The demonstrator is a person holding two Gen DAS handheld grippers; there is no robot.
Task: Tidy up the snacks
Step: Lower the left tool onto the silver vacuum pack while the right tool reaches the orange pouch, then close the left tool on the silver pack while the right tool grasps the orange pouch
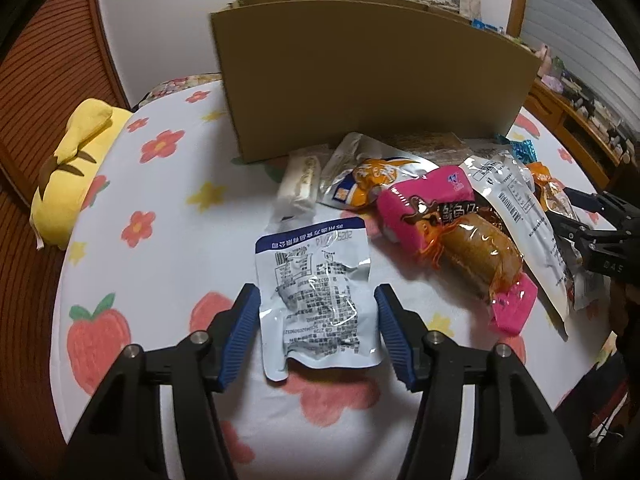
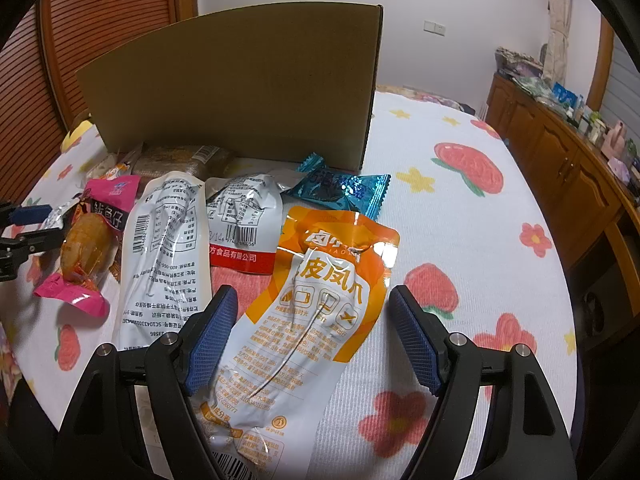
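A white bedspread [image 1: 168, 240] printed with red flowers, yellow stars and strawberries covers the surface in both views. A brown cardboard box [image 1: 372, 80] stands upright across the upper middle of the left wrist frame, and white walls rise behind it. A yellow plush toy [image 1: 72, 168] lies at the left edge, against a slatted wooden panel. In the right wrist view a wooden cabinet [image 2: 560, 152] crowded with small items runs along the right side.

The left gripper [image 1: 318, 304] is spread wide at the bottom centre of its frame, holding nothing. A blue-and-white packet [image 1: 316, 296] lies flat on the bedspread between its blue pads [image 1: 244, 332], which flank its two side edges; actual contact cannot be told. Up and to the right lies a heap of snacks, with a pink sausage pack [image 1: 452, 240] at its front.

The right gripper [image 2: 310, 320] is likewise wide open and empty-handed. An orange-and-white pouch [image 2: 312, 320] lies between its fingers, its lower end running out towards the bottom of the frame. A long white packet [image 2: 164, 248] sits to its left, and a blue foil wrapper [image 2: 344, 190] above it, near the box.
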